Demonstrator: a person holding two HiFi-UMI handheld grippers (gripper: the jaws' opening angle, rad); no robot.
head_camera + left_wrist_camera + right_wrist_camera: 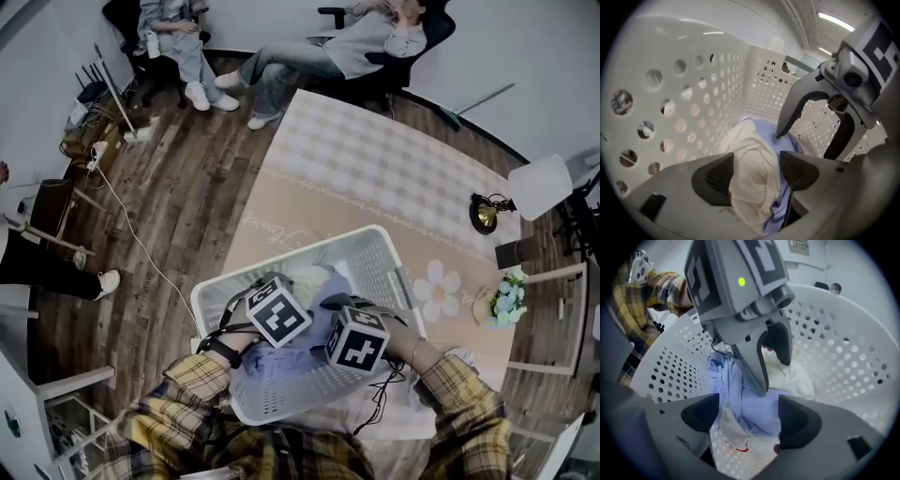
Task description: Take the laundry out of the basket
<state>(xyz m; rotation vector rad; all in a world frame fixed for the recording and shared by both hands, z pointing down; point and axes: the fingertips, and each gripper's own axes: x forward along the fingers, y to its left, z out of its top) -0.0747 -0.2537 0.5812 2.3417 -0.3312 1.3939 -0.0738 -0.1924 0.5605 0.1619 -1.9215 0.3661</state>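
A white perforated laundry basket (pixel 375 236) stands on the rug in front of me. Inside lies a pile of laundry: a cream cloth (pixel 750 154) on top of a light blue garment (pixel 750 404), and a white piece with a red mark (pixel 733 436) on the basket floor. Both grippers point down into the basket, side by side. My left gripper (pixel 754 173) is open, its jaws either side of a fold of the cream cloth without squeezing it. My right gripper (pixel 747 417) is open wide just above the blue garment. The marker cubes (pixel 278 314) hide the jaws in the head view.
The basket walls (pixel 693 93) close in tightly around both grippers. A checked and flowered rug (pixel 394 169) lies under the basket. Two people sit on chairs at the back (pixel 356 47). A cable (pixel 141 234) runs across the wooden floor on the left. A lamp (pixel 487 214) and flowers (pixel 506 300) stand at the right.
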